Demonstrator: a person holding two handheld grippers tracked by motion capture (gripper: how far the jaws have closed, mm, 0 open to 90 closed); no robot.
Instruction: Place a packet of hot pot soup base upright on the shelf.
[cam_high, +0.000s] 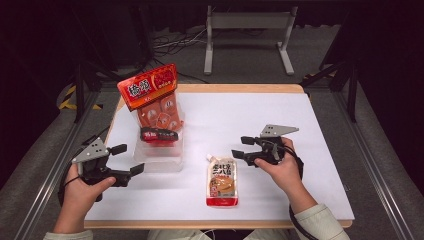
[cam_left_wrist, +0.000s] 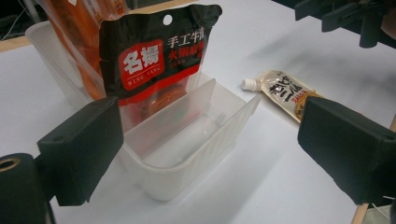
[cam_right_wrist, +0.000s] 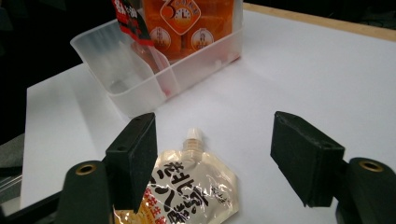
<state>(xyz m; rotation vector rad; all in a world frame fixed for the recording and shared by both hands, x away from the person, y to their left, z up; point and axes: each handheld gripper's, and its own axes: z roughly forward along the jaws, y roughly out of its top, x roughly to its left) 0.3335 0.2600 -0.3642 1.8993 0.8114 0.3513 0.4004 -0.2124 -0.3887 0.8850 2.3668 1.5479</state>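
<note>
The spouted pouch (cam_high: 222, 183) lies flat on the white desk (cam_high: 260, 120), label up, near the front edge and between your two hands. Its long axis runs front to back: the white cap points away from you, toward the far side of the desk, and the red bottom seam faces you. Your right tongs (cam_high: 239, 147) stand wide open with nothing between the pads; they sit just right of the pouch's cap end, not touching it. In the right gripper view the pouch (cam_right_wrist: 191, 189) lies below and between the two open jaws, cap pointing up the picture toward the clear plastic bin (cam_right_wrist: 140, 86). Your left tongs (cam_high: 131, 159) are also open and hold nothing, aimed at the near end of the bin (cam_high: 162, 159), close to its wall. That bin is split into compartments; the nearest one is bare, a dark red-and-black packet (cam_left_wrist: 161, 56) stands in the next, and a tall orange bag (cam_high: 152, 95) stands at the far end. The desk has a wooden rim; grey carpet, cables and a white metal frame (cam_high: 247, 30) lie beyond it in a dim room.
</note>
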